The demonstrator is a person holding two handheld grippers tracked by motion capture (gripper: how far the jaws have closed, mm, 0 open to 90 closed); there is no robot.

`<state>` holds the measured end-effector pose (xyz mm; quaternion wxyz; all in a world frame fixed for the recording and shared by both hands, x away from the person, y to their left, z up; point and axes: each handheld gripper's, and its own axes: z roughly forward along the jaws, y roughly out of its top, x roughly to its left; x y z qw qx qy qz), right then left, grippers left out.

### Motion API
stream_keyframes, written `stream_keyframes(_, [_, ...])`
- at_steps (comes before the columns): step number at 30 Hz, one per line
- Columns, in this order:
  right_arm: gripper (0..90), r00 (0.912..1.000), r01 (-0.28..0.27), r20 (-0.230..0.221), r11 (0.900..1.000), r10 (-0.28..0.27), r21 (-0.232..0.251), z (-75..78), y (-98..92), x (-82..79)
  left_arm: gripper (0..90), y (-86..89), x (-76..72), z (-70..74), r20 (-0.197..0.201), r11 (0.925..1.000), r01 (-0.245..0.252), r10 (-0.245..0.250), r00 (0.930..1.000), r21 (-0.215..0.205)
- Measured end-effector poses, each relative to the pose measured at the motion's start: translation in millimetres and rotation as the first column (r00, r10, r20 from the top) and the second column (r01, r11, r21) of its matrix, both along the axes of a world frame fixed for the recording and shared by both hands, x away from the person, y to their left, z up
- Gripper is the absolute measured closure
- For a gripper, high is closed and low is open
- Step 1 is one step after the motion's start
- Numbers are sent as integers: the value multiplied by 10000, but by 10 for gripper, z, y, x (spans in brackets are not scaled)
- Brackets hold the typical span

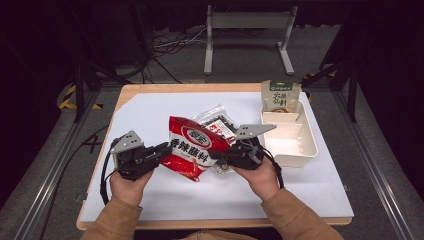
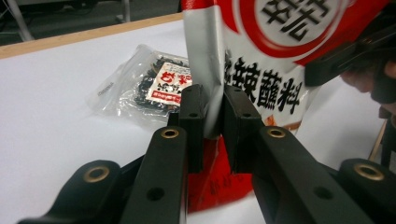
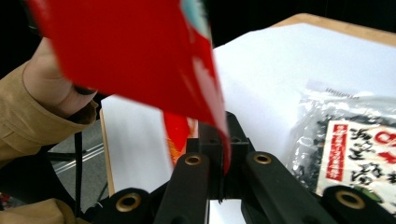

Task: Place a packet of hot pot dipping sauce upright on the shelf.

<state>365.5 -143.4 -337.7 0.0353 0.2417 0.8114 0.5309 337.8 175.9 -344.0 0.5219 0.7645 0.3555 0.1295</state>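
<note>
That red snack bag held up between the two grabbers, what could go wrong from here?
Both grips are thin. The left gripper pinches only the red bag's silver edge, and the right gripper clamps a narrow strip of its other side, so the bag may slip out or tear if the hands pull apart. If it drops, it could land on the clear packet of dark bits lying just behind it.

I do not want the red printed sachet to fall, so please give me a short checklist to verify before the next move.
1. Left claw shut on the red printed sachet: ok.
2. Right claw shut on its other edge: ok.
3. Sachet lifted off the white table sheet: ok.
4. Cream plastic divided tray has free compartments: ok.
5. Clear bag of dark contents apart from the sachet: cannot tell.
</note>
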Motion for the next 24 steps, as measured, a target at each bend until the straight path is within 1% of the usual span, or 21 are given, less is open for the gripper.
stream_keyframes(3, [899,9996,8,284,9999,-3,-152,62,-19,-34,787,-16,-7,-2,83,10000,1,-1,10000,67])
stream_keyframes(4, [899,9996,8,284,9999,-3,-152,62,-19,-34,787,-16,-4,-2,107,9999,52,-53,9999,88])
stream_keyframes(6, [899,9991,-19,422,9996,30,-272,103,-36,-48,782,-16,-3,-2,108,10000,63,-64,9999,74])
stream_keyframes(7, [898,9990,-56,432,9996,68,-281,117,-46,-50,776,-14,-4,-3,79,10000,-10,10,10000,34])
stream_keyframes(8, [898,9988,-115,481,9992,133,-373,150,-72,-52,742,1,2,-1,89,10000,-36,36,10000,60])
stream_keyframes(9, [898,9988,-115,481,9992,133,-373,150,-72,-52,742,9,5,-2,19,10000,-29,29,10000,-37])
stream_keyframes(10, [898,9984,-166,528,9991,186,-385,180,-105,-50,719,28,9,-2,-19,10000,-16,16,10000,-51])
stream_keyframes(11, [898,9984,-166,528,9991,186,-385,180,-105,-50,719,43,16,-3,19,10000,-51,51,10000,-74])
stream_keyframes(12, [898,9984,-146,548,9990,170,-433,222,-153,-40,699,67,22,-5,-9,9999,-106,105,9999,-98])
stream_keyframes(13, [898,9984,-146,548,9990,170,-433,222,-153,-40,688,67,22,-5,-9,9999,-106,105,9999,-98])
stream_keyframes(14, [897,9980,-46,623,9982,83,-592,274,-214,-24,681,89,27,-6,-1,9998,-153,153,9999,-95])
stream_keyframes(16, [896,9979,-12,647,9979,54,-651,291,-239,-17,678,104,29,-9,-49,9998,-175,175,9998,-99])
stream_keyframes(17, [894,9978,76,667,9971,-26,-752,326,-289,-1,666,114,34,-12,0,9998,-200,200,9998,-66])
stream_keyframes(22, [894,9965,383,787,9929,-295,-1127,439,-467,48,643,190,52,-49,-137,9991,-411,409,9991,-106])
stream_keyframes(24, [895,9953,513,881,9905,-402,-1278,496,-550,64,638,222,59,-61,-202,9990,-453,451,9988,-52])
